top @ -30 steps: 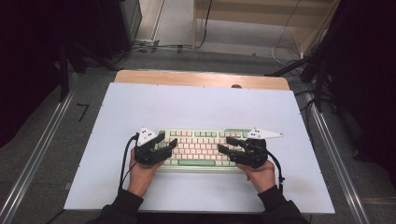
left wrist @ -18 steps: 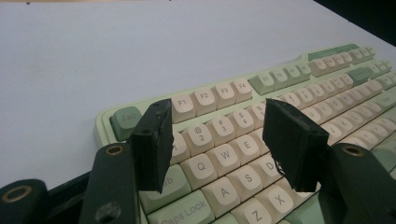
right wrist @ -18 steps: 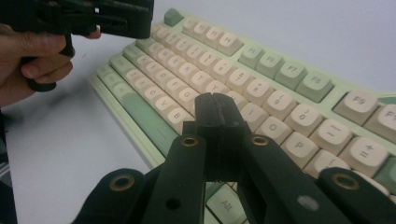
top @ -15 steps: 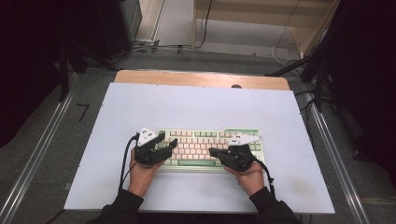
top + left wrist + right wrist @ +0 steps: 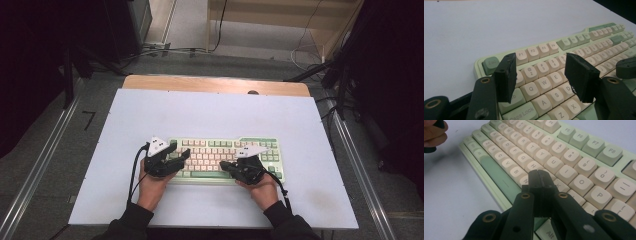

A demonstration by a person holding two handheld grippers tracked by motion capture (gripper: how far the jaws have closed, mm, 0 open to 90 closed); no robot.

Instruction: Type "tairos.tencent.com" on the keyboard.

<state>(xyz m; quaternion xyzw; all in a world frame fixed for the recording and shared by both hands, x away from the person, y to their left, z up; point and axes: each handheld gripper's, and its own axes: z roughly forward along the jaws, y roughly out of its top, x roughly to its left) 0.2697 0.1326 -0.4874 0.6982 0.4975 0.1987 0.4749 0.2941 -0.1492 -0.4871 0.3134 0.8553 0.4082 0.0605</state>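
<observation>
A green-and-cream keyboard [image 5: 226, 159] lies on the white table [image 5: 210, 112], toward its 6 o'clock edge. The left gripper [image 5: 177, 156] hovers over the keyboard's 9 o'clock end, jaws wide apart above the Q, W and number keys [image 5: 541, 75]. The right gripper [image 5: 223, 165] sits over the lower middle rows at 5 o'clock, jaws pressed together, tips down near the J and K keys [image 5: 560, 185].

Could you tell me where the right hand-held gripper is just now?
The right hand-held gripper, jaws together, sits over the keyboard near the J and K keys.
</observation>
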